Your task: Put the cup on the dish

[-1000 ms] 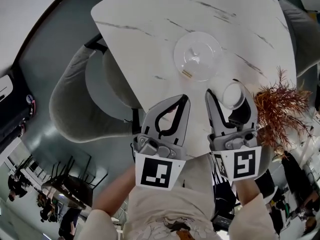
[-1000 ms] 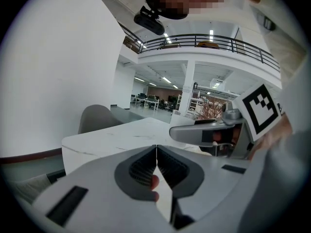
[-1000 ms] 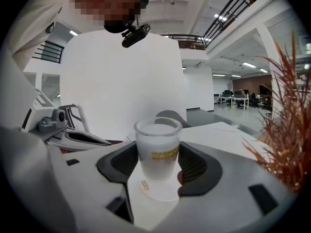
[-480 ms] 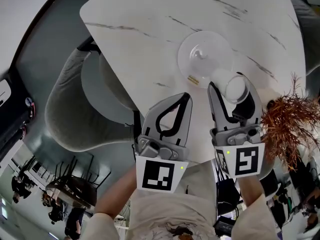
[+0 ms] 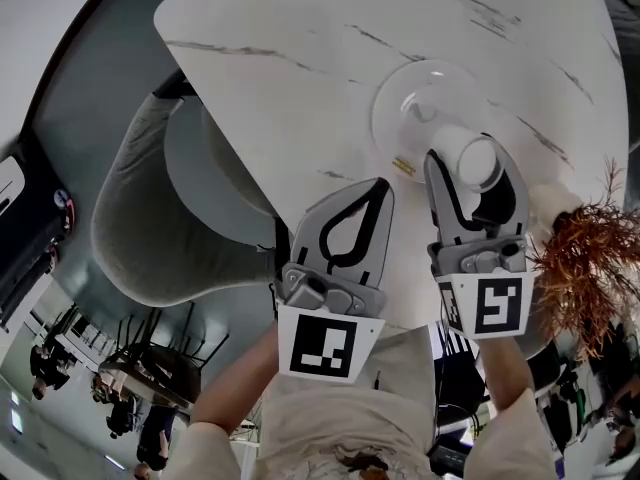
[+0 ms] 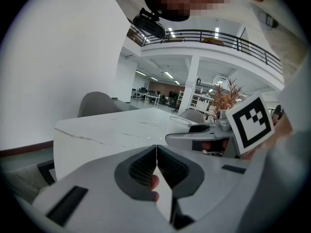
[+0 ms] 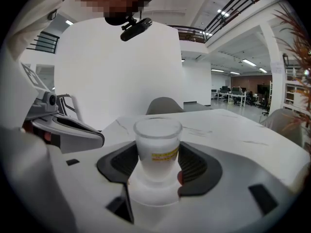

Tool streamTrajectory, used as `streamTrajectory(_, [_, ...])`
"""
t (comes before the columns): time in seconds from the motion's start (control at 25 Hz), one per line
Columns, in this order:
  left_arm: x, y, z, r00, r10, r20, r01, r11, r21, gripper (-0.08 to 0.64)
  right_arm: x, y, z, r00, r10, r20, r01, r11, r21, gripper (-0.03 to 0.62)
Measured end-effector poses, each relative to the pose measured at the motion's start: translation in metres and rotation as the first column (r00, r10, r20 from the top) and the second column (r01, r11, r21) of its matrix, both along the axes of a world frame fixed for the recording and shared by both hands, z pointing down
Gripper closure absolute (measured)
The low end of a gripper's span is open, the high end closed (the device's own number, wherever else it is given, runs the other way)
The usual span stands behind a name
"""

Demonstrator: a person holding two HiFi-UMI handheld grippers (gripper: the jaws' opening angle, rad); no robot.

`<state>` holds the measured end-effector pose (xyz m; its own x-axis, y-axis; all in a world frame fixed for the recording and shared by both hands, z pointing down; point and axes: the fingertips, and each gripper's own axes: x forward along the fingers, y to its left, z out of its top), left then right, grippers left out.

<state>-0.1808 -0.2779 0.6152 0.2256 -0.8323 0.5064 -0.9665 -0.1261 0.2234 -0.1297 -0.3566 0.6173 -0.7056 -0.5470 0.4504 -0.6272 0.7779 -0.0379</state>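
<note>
A clear glass dish (image 5: 412,90) lies on the white marble table (image 5: 300,28). My right gripper (image 5: 468,160) is shut on a frosted cup (image 5: 478,165) with a yellow label and holds it upright at the dish's near right rim. In the right gripper view the cup (image 7: 156,147) stands between both pads (image 7: 192,163). Whether the cup touches the dish cannot be told. My left gripper (image 5: 378,186) hangs at the table's near edge, shut and empty; its jaws (image 6: 156,152) meet with nothing between them.
A grey upholstered chair (image 5: 150,218) stands off the table's left side. A dried reddish plant (image 5: 590,263) rises just right of my right gripper. The table's near edge runs under both grippers.
My right gripper has carried the cup forward and left, from the table beside the dish to the dish's near rim. The left gripper has stayed shut at the table edge.
</note>
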Motion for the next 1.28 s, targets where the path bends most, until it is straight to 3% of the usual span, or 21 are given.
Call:
streamTrajectory(0.8, [-0.007,-0.006,0.016,1.0,0.002,-0.016,-0.003,1.0,-0.014,0.555,-0.01,-0.009,0.023,0.999,-0.006,-0.051,0.007,1.0,0.017,0.331])
streamTrajectory(1.28, [-0.005,-0.006,0.007,0.999,-0.026,-0.02,0.026,1.0,0.0,0.555,-0.014,-0.009,0.028,0.996,-0.059,-0.066,0.057,0.998,-0.034,0.33])
